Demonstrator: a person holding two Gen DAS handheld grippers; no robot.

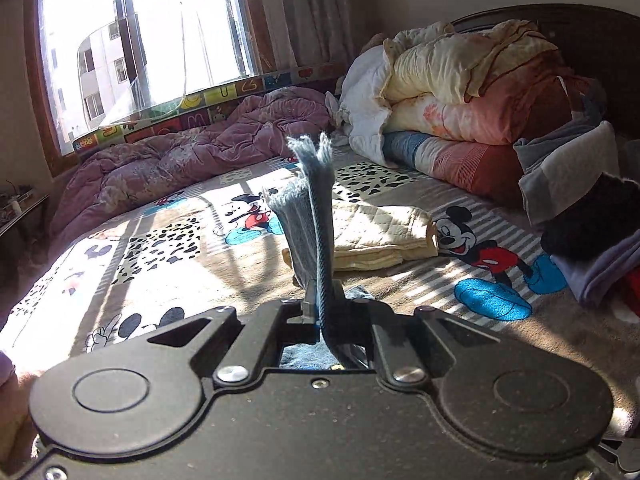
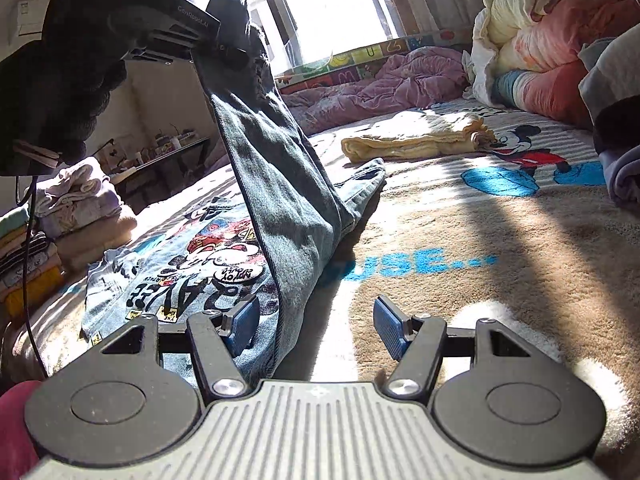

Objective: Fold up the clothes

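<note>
Left gripper [image 1: 320, 308] jaws clamped on denim jacket [image 2: 280, 184] sleeve, lifted above bed [image 2: 500, 240]; right gripper [image 2: 316, 324] jaws open, empty. Next: lay sleeve across jacket.

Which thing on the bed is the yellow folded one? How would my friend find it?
Start at the big bed with the Mickey Mouse blanket. Near its middle, just beside the winking Mickey, lies the folded yellow quilted cloth. It is the only pale yellow, flat, neatly folded thing there; the purple quilt behind is crumpled, and the denim garment is blue.
</note>
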